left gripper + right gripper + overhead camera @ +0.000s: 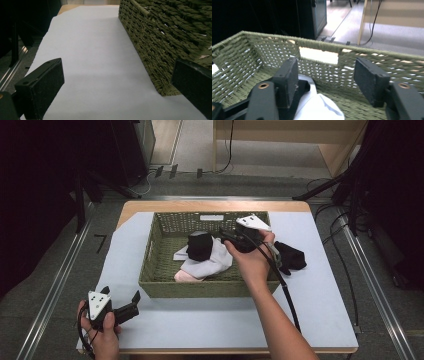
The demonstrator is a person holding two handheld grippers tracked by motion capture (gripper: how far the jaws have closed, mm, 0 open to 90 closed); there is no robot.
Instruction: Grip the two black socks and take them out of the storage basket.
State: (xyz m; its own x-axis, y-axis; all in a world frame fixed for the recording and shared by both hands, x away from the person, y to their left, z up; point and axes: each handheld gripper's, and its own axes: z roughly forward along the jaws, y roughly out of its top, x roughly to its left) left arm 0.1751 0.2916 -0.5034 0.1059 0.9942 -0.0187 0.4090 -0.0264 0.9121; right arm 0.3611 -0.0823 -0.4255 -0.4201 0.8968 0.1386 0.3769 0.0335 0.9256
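Your right hand-held gripper [226, 238], jaws apart and empty, hangs over the green woven basket [165, 282], where a rolled black sock [199, 245] lies dark and bunched on pale cloths [212, 262]. Your left hand-held gripper [121, 297] rests released on the worktop [210, 320].

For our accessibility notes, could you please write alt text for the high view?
A person's right gripper hovers open over a green wicker basket holding a black sock on pale cloths. The left gripper rests open at the table's near left; another black sock lies right of the basket.
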